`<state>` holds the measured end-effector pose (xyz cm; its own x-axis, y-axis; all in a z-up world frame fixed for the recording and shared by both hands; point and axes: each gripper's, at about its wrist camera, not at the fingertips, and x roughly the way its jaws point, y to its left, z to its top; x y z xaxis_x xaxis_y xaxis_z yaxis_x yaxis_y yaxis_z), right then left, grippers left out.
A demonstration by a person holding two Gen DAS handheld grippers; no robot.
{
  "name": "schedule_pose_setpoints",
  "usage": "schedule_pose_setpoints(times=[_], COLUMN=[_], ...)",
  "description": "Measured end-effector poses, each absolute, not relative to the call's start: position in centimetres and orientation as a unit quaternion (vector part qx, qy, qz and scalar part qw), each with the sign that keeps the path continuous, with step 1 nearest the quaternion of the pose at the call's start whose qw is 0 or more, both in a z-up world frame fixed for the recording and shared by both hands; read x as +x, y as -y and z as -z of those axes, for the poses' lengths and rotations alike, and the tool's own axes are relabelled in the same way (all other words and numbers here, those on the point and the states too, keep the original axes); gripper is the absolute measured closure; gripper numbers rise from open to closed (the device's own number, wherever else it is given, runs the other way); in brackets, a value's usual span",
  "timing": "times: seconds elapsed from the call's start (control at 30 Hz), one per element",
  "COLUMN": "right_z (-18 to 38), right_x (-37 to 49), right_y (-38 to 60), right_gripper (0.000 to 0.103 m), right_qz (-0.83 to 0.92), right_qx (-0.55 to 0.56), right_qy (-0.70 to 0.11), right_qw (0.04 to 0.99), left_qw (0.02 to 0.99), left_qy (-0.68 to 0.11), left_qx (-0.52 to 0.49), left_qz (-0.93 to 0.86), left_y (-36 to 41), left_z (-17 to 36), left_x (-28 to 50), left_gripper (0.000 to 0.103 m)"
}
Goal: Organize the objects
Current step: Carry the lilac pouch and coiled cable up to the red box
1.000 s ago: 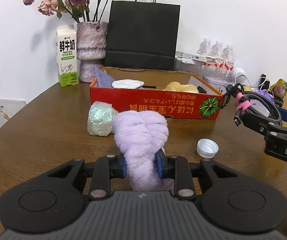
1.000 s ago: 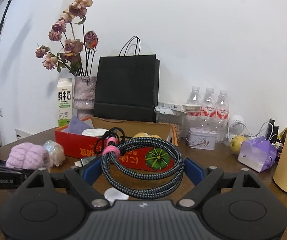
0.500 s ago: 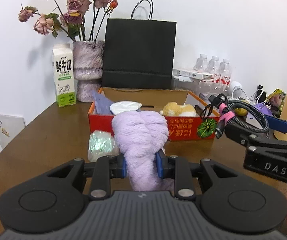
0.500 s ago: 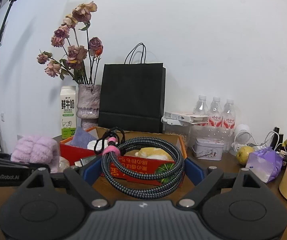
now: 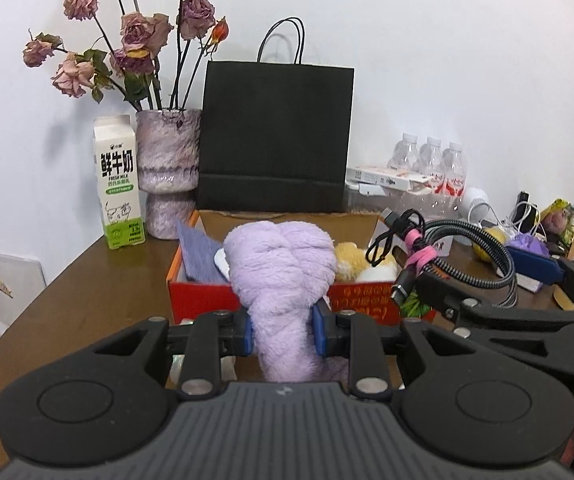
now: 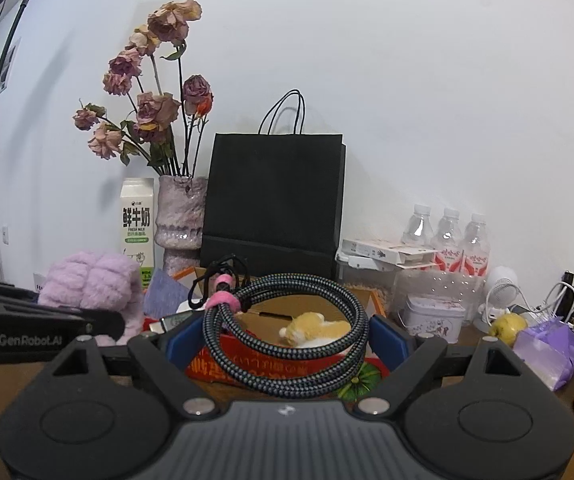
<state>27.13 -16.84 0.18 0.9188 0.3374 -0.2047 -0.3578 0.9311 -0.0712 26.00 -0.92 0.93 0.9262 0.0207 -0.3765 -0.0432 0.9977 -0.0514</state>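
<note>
I am holding the left gripper (image 5: 281, 334) narrowed onto a lilac plush toy (image 5: 281, 276); both blue pads are pressing into its fluffy lower part and the toy is standing up between them, clear of the table (image 5: 87, 292). From this camera the toy is sitting in front of the red cardboard box (image 5: 203, 298), hiding part of its near wall.

I am carrying a coiled braided cable (image 6: 287, 336) in the right gripper (image 6: 287, 346). The jaws are standing wide, with the blue pads touching the coil on both sides, so the loop is spanning the whole gap. A pink tie (image 6: 223, 300) is binding the coil at its left side, and a loose black cord end is sticking up above it.

The right gripper is hanging just in front of the box, whose open top is showing a yellow-and-white plush (image 6: 311, 324) lying inside on the brown floor. A grey-purple cloth (image 6: 165, 294) is leaning in the box's left end.

Behind the box I am seeing a black paper bag (image 6: 273, 200), a vase of dried roses (image 6: 179, 216) and a milk carton (image 6: 138, 220).
</note>
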Motion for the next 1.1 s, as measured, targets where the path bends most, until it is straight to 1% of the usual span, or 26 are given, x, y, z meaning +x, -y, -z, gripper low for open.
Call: schedule_pose_setpoints(times=[0.7, 1.1], right_z=[-0.2, 0.0], right_x=[34.9, 39.2], right_y=[15.1, 14.0], right_gripper=[0.016, 0.016], right_qz=[-0.176, -0.179], right_qx=[-0.038, -0.048], right_qy=[-0.094, -0.093], right_qw=[0.979, 0.978], left_qw=[0.983, 0.984], left_qy=[-0.175, -0.171], left_qx=[-0.043, -0.041], left_qz=[-0.023, -0.021], left_y=[-0.4, -0.6], left_z=[-1.6, -1.7], left_x=[34.0, 38.3], left_gripper=[0.076, 0.076])
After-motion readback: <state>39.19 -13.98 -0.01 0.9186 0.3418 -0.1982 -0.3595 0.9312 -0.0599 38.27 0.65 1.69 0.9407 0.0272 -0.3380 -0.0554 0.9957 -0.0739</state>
